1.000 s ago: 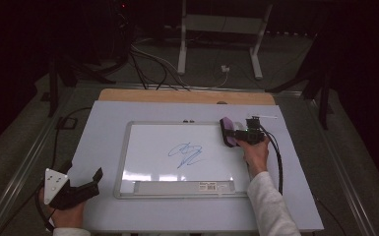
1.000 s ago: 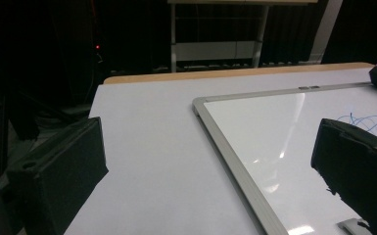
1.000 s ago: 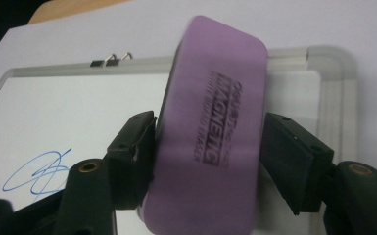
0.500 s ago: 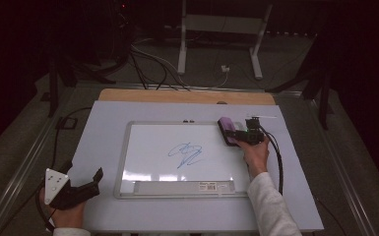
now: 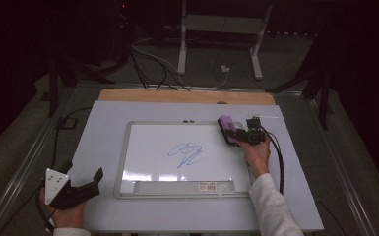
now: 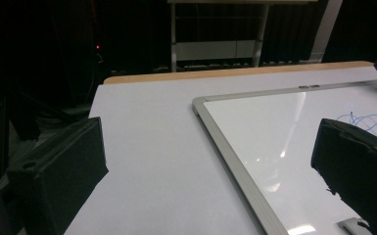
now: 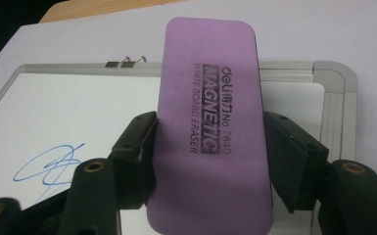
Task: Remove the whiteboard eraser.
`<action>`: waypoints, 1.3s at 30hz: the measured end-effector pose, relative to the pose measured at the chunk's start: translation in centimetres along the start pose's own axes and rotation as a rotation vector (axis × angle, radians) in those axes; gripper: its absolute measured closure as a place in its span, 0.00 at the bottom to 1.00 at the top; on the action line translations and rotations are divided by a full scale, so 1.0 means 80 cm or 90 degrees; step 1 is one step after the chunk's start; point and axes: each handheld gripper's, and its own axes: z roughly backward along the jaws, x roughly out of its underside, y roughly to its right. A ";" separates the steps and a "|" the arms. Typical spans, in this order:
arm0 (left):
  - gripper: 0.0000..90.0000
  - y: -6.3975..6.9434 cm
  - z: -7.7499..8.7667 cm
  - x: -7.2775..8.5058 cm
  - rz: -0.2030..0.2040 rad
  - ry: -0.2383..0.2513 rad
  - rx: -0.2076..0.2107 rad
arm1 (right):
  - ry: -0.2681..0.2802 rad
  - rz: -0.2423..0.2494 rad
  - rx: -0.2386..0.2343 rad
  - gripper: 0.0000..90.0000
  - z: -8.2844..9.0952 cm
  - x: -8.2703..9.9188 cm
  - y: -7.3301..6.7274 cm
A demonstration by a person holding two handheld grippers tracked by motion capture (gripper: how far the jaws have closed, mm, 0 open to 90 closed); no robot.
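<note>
The right gripper (image 7: 208,147) is clamping a purple whiteboard eraser (image 7: 208,122), holding it over the whiteboard's (image 5: 147,147) top corner. The blue scribble (image 5: 186,154), off to its left, is waiting untouched; all wiping remains.

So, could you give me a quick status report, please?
Right claw shut on purple eraser at whiteboard corner. Left claw open, idle. Blue scribble unobstructed.

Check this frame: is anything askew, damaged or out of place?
Nothing stands out. The whiteboard lies square on the table with a blue scribble on it; the right gripper grips the purple whiteboard eraser squarely.
</note>
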 end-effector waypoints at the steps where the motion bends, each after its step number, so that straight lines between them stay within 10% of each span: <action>1: 0.01 0.000 0.000 0.000 0.000 0.000 0.000 | 0.001 0.002 -0.001 0.46 0.001 0.000 -0.001; 39: 0.01 0.001 0.000 0.000 -0.003 -0.003 -0.003 | 0.004 0.135 -0.058 0.46 0.014 0.009 -0.061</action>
